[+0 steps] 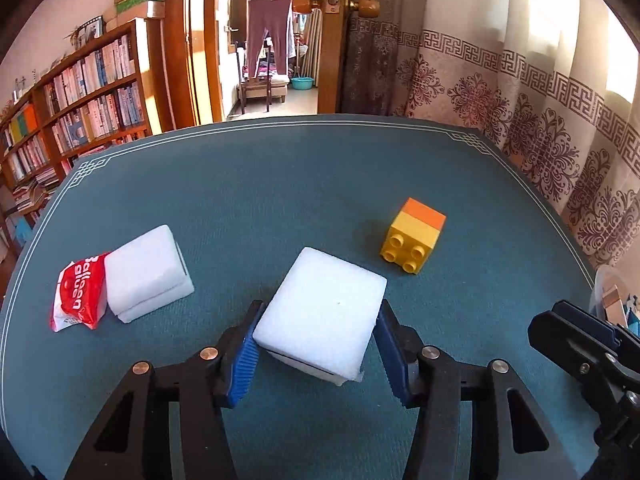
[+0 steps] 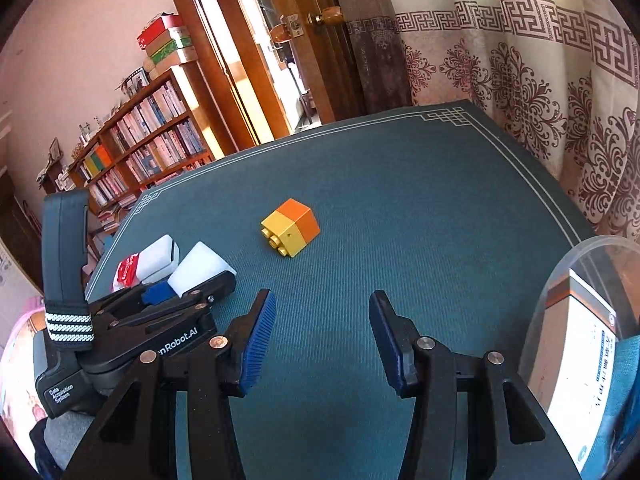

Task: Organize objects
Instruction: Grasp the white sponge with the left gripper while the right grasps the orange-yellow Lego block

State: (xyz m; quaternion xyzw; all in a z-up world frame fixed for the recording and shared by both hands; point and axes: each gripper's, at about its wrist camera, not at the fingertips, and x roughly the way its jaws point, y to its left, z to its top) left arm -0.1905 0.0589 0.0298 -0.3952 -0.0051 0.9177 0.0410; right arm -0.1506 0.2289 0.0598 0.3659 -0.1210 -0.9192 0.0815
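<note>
Left gripper (image 1: 318, 344): clamped on white foam block (image 1: 322, 320), 1 blue pad against each side, block at or just above green table mat (image 1: 280, 184). Right gripper (image 2: 322, 336): jaws apart, nothing between them, above bare mat, aimed toward yellow-orange toy brick (image 2: 291, 227), well short of it.

Remaining items: 2 stacked white sponges (image 1: 148, 272) touching red packet (image 1: 78, 296) at mat's left; clear container (image 2: 580, 340) at right edge.

Likely faults:
- Foam crush or slip: soft block, grip near its rear end only; possible tilt or drop on lifting.
- Gripper collision: both tools close together over near edge.
- Brick roll: lying on its side, studs toward camera; off-centre closure likely to push it away.
</note>
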